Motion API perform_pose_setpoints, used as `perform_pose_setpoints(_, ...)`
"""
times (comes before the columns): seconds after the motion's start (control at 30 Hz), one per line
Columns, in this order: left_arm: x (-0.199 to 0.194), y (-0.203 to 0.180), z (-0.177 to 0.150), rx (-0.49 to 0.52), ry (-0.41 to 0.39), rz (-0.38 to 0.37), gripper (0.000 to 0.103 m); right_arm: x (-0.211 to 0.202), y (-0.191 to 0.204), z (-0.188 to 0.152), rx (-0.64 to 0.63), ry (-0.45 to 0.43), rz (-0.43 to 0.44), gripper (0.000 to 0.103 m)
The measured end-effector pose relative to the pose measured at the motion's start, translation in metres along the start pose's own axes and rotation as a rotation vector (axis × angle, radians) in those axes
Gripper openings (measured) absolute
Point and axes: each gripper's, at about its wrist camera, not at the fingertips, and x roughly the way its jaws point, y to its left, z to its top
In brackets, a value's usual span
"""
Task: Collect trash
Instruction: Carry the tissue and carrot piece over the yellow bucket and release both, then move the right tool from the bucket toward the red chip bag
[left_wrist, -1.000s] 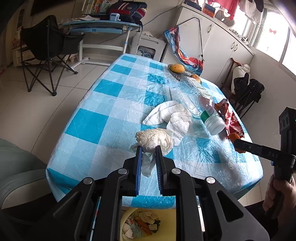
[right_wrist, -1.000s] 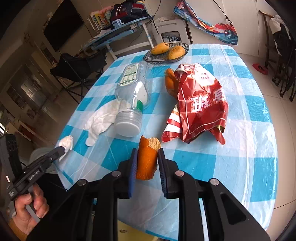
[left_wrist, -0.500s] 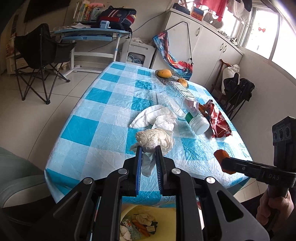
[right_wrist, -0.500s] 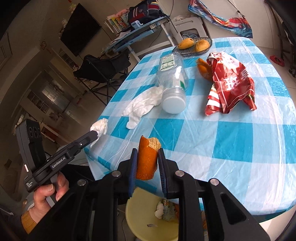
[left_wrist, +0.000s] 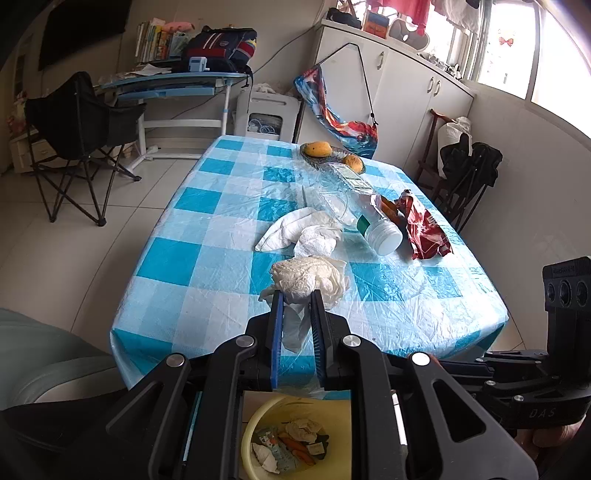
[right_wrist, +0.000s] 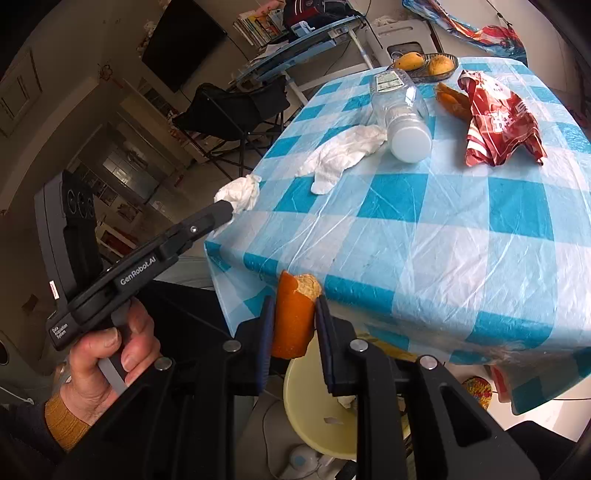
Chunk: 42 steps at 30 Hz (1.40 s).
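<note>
Now gripping: left claw (left_wrist: 297, 295) pinched on crumpled tissue (left_wrist: 308, 275), right claw (right_wrist: 293, 302) clamped on orange peel (right_wrist: 293, 314), both above yellow bin (right_wrist: 317, 406) beside tabletop (right_wrist: 443, 221).

Both views look forward and downward from behind a claw, near the tabletop's (left_wrist: 207, 266) front edge. The left faces along its length; the right angles leftward across it. Both share the tabletop (right_wrist: 461, 236) and the bin (left_wrist: 255, 424) below it (right_wrist: 314, 406).
</note>
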Motion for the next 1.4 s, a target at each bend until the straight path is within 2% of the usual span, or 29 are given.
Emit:
perform_pose_setpoints(0.37,-0.013,-0.007,-0.018,0.025,0.029,0.014,0.014,-0.001,0.009,-0.021,0.009,0.025,0.017,0.023)
perform_pose_setpoints(0.5,-0.017,-0.009,-0.027,0.033,0.050,0.019,0.014,0.004,0.010,-0.031,0.011,0.065,0.013,0.026)
perform_pose_setpoints(0.6,-0.019,-0.012,-0.034,0.042,0.068,0.022,0.014,0.003,0.011,-0.038,0.014,0.085,0.005,0.039)
perform_pose_setpoints(0.87,-0.023,-0.020,-0.048,0.065,0.111,0.025,0.014,-0.007,0.010,-0.040,0.017,0.053,-0.026,0.051)
perform_pose_setpoints(1.0,-0.024,-0.024,-0.055,0.073,0.143,0.017,0.014,-0.013,0.008,-0.040,0.018,0.019,-0.059,0.062)
perform_pose_setpoints(1.07,-0.022,-0.027,-0.060,0.080,0.176,0.007,0.019,-0.017,0.006,-0.039,0.024,-0.002,-0.083,0.065)
perform_pose_setpoints(1.13,-0.020,-0.030,-0.064,0.088,0.200,0.002,0.034,-0.021,0.002,-0.039,0.036,-0.022,-0.098,0.066)
perform_pose_setpoints(1.2,-0.021,-0.033,-0.065,0.097,0.202,0.012,0.044,-0.025,-0.002,-0.039,0.053,-0.041,-0.110,0.067)
perform_pose_setpoints(1.4,-0.023,-0.032,-0.064,0.100,0.177,0.044,0.056,-0.033,-0.009,-0.040,0.078,-0.074,-0.125,0.068)
